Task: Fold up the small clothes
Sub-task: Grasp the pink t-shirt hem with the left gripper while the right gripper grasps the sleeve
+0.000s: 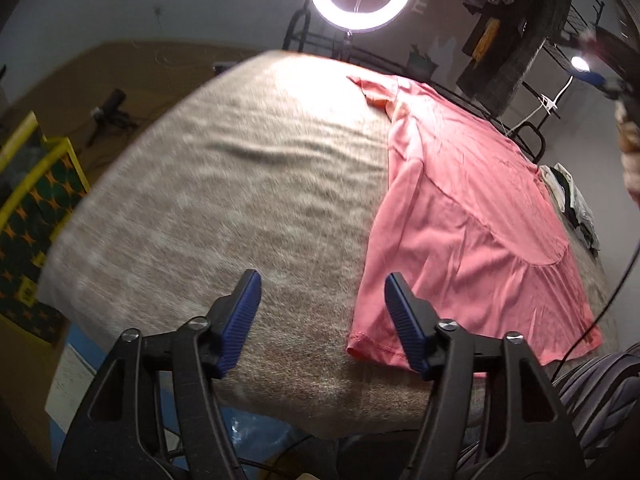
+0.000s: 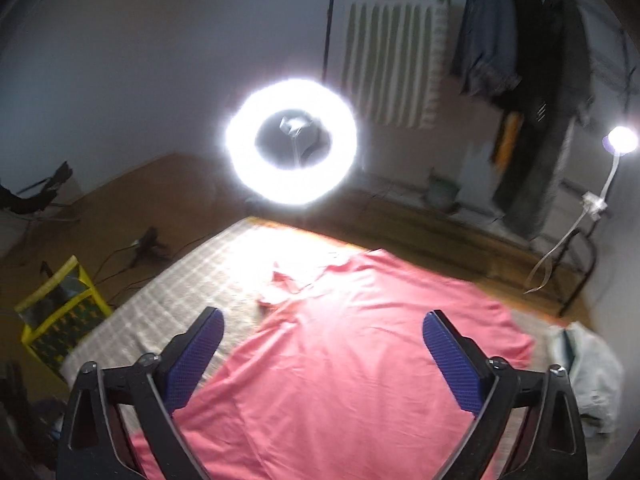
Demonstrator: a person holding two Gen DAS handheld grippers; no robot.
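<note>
A pink short-sleeved shirt (image 1: pixel 472 216) lies spread flat on a beige cloth-covered table (image 1: pixel 224 200). Its near hem corner (image 1: pixel 360 346) sits by the table's front edge. My left gripper (image 1: pixel 322 292) hovers above that corner, jaws open, with nothing between the blue pads (image 1: pixel 240 320). In the right wrist view the same shirt (image 2: pixel 360 360) fills the lower middle, one sleeve (image 2: pixel 280 284) toward the far side. My right gripper (image 2: pixel 320 332) hangs over the shirt's body, jaws wide open and empty.
A bright ring light (image 2: pixel 292 140) stands behind the table. A yellow-and-green patterned bag (image 2: pixel 60 320) stands on the floor at the left. A pile of pale clothes (image 2: pixel 588 368) lies at the table's right end. Dark garments hang on a rack (image 1: pixel 520 32) at the back.
</note>
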